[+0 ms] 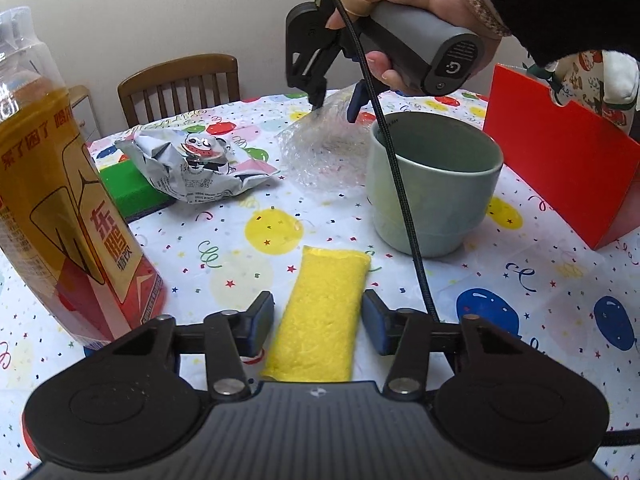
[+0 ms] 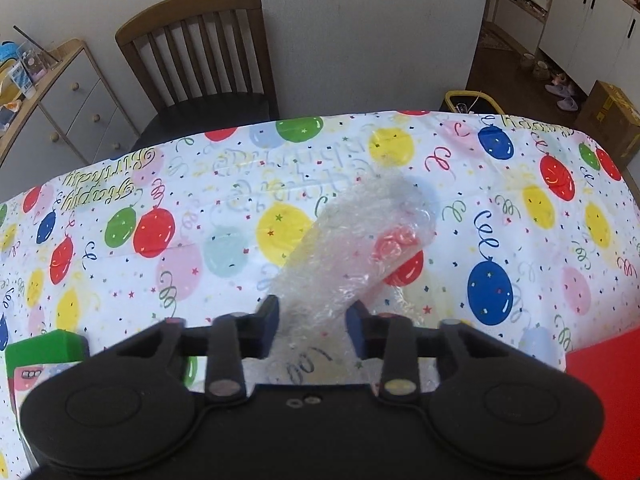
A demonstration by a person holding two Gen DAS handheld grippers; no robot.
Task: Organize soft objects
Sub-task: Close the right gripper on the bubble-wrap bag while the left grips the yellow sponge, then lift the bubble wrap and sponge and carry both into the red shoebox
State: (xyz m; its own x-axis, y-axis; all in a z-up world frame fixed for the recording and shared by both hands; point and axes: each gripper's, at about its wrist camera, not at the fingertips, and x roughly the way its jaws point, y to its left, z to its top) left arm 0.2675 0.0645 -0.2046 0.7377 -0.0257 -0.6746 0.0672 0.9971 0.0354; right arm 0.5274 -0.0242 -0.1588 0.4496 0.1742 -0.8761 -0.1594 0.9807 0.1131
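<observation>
Left tongs [image 1: 318, 320]: straddle the near part of the yellow sponge [image 1: 320, 316]; a pad stands at each long side, with a sliver of gap on the left, so firm contact cannot be confirmed.
Yellow sponge: lies flat on the counter [image 1: 500, 300], long axis running near to far, just near of the grey-green cup [image 1: 432, 196].
Right tongs [image 2: 312, 330]: pads closed in against a crumpled sheet of bubble wrap [image 2: 352, 256], which fills the gap between them.
Bubble wrap: in the right wrist view it rises from the tongs and leans to the far right above the balloon-print cloth; in the left wrist view it sits just left of the cup.
Hand [image 1: 404, 4]: grips the right tool's handle, dark sleeve behind.
Drink bottle [image 1: 52, 200]: upright at near left.
Foil packet [image 1: 200, 164]: crumpled, resting against a green block [image 1: 124, 188], far left.
Red box [image 1: 560, 160]: stands at far right.
Chair [image 2: 200, 52]: at the counter's far edge.
</observation>
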